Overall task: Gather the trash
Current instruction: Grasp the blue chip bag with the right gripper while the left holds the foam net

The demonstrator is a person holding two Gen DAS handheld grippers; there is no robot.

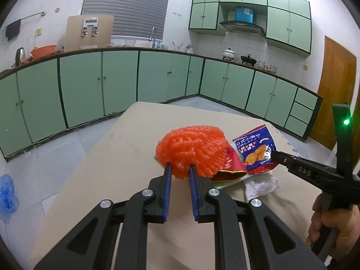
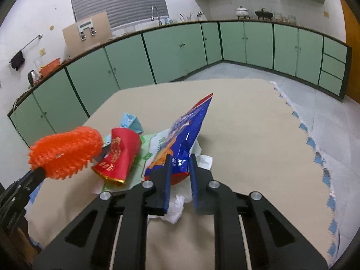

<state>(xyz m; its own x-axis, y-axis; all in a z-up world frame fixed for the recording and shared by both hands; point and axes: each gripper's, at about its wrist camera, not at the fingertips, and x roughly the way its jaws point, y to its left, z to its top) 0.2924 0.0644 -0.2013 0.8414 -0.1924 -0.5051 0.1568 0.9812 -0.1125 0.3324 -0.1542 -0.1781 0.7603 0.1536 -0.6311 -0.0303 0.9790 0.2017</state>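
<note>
Orange foam net (image 1: 191,150) looked soft and matt. Blue snack bag (image 2: 182,141) was glossy crinkled foil-plastic, red packet (image 2: 119,155) shiny with gold trim. Tissue (image 2: 177,207) was probably thin paper. Tabletop (image 2: 247,123) was matt beige.

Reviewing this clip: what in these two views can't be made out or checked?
- Left wrist view: the left gripper fingertips are buried in the orange foam net, which also hides most of the red packet.
- No trash bin or bag appears in either view.
- Right wrist view: the blue snack bag covers the white-green wrapper; its print is unreadable.
- The crumpled tissue is half hidden under the right gripper.
</note>
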